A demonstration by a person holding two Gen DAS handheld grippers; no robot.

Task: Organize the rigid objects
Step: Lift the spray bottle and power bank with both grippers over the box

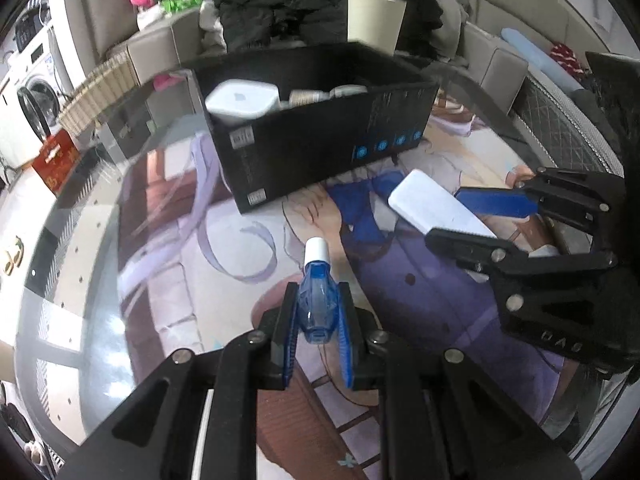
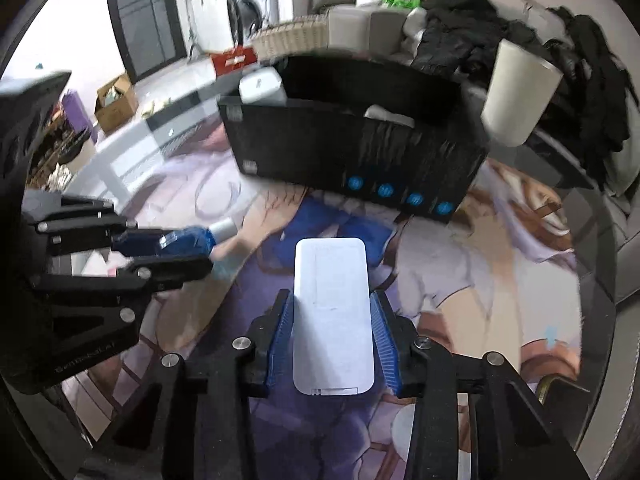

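Note:
My left gripper point(image 1: 318, 312) is shut on a small blue bottle point(image 1: 318, 300) with a white cap, held above the printed mat; it also shows in the right wrist view point(image 2: 188, 240). My right gripper point(image 2: 334, 320) is shut on a flat white rectangular device point(image 2: 332, 312), also seen in the left wrist view point(image 1: 436, 204). Ahead of both stands an open black box point(image 1: 320, 148) holding a white rounded device point(image 1: 242, 100) and other small items; the box also shows in the right wrist view point(image 2: 352, 152).
A cream cup point(image 2: 518, 96) stands right of the box by its far corner. Dark clothes point(image 1: 304, 4) are piled on the sofa behind. A wicker basket point(image 1: 100, 92), a red box point(image 1: 54, 160) and a washing machine point(image 1: 28, 92) are at the left.

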